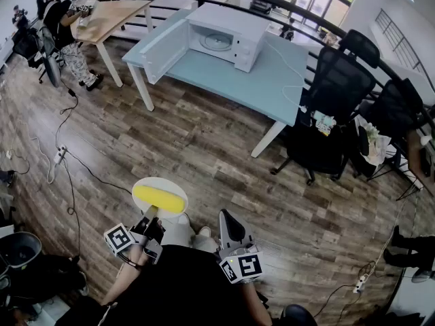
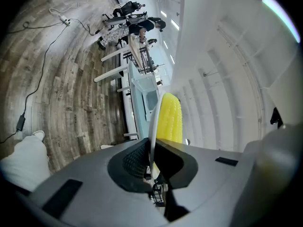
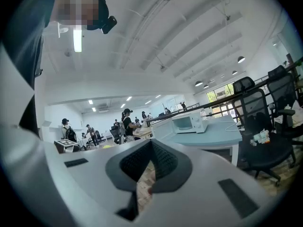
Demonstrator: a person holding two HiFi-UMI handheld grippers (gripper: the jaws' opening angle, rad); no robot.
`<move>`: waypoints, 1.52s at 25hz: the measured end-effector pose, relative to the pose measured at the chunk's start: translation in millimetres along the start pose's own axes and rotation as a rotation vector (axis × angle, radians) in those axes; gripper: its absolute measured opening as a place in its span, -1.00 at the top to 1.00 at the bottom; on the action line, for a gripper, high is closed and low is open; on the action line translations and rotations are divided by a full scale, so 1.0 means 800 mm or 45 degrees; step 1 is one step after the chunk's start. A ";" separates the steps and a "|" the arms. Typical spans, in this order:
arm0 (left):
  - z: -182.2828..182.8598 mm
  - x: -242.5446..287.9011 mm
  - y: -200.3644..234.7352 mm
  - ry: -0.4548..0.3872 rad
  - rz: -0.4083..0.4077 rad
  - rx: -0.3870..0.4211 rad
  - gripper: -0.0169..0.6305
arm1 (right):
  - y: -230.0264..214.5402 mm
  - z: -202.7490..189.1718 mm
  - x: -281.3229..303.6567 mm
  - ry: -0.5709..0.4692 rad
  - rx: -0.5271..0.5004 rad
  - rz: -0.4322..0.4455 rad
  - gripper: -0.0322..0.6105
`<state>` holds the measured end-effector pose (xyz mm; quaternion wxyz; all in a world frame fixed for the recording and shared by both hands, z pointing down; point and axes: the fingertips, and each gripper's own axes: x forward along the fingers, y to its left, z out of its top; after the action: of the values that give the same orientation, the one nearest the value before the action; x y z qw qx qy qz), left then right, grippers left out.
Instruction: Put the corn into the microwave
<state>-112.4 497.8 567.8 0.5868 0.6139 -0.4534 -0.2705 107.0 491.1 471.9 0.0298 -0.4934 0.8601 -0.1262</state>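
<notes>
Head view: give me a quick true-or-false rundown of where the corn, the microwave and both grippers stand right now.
1. The microwave has its door open. True.
2. The corn is inside the microwave. False: it lies on a white plate, across the floor from the microwave.
3. The left gripper is shut on the plate's rim. True.
4. The right gripper holds the corn. False: its jaws are together on nothing.
5. The microwave sits on the floor. False: it sits on a light blue table.
</notes>
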 end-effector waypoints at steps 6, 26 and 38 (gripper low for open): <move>-0.005 -0.002 0.007 -0.002 0.034 0.000 0.87 | 0.004 -0.005 -0.004 0.013 0.000 0.017 0.87; -0.021 0.015 -0.005 0.030 0.019 0.012 0.87 | 0.008 -0.003 -0.005 0.024 0.017 0.072 0.87; -0.018 0.042 0.006 0.076 0.012 0.019 0.87 | 0.002 -0.015 0.008 0.078 -0.018 0.057 0.87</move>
<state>-86.2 475.7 581.8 0.5967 0.6240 -0.4406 -0.2460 100.3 488.5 483.3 0.0029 -0.4700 0.8723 -0.1344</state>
